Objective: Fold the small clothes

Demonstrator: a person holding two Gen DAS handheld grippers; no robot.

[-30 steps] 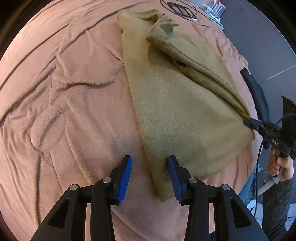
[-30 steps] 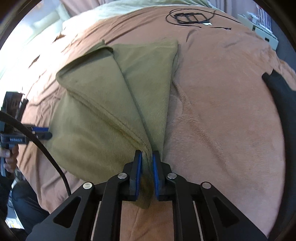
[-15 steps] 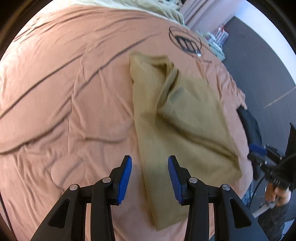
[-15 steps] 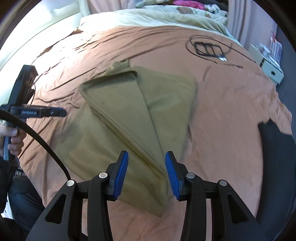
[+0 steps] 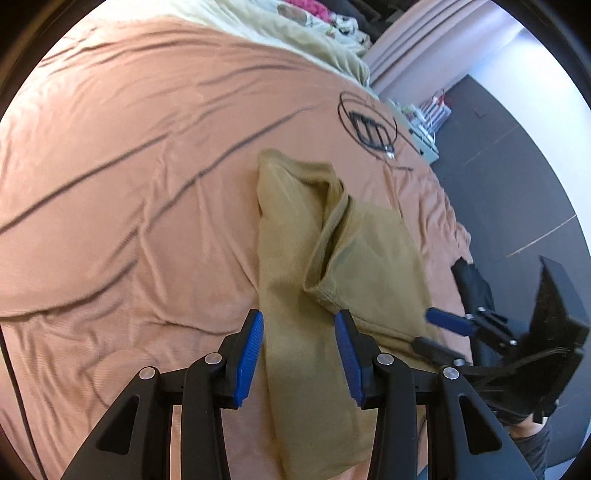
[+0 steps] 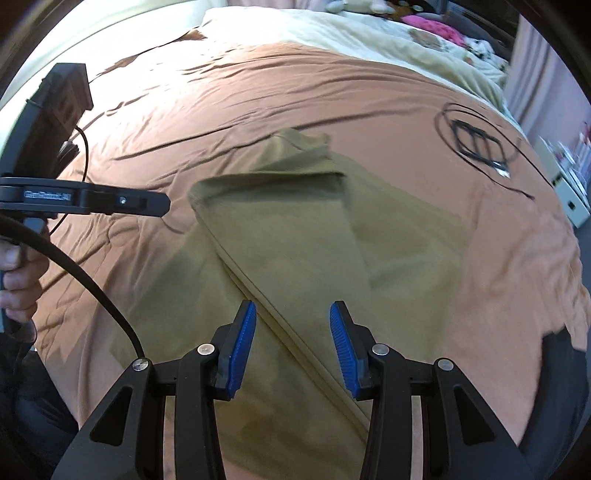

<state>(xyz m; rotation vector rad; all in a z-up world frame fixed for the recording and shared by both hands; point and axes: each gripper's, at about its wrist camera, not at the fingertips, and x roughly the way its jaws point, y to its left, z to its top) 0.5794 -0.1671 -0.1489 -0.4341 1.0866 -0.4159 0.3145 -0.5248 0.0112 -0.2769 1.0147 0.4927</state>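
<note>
Olive garment (image 6: 295,236) lies partly folded on the bed (image 6: 184,122), sleeve flap toward 12 o'clock. Left hand-held gripper (image 5: 299,350) and right hand-held gripper (image 6: 291,343) both released, hovering above it, likely choosing the next fold edge.

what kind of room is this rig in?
Most likely a bedroom: the olive garment lies on a wide bed under a brown sheet, with a cream duvet bunched beyond and curtains behind.

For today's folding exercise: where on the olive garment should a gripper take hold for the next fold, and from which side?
Probably the olive garment is best pinched at the near tip of its folded flap, coming from above at the near edge. There the layers taper to a narrow point lying flat on the brown bedspread, thin enough for open jaws.
</note>
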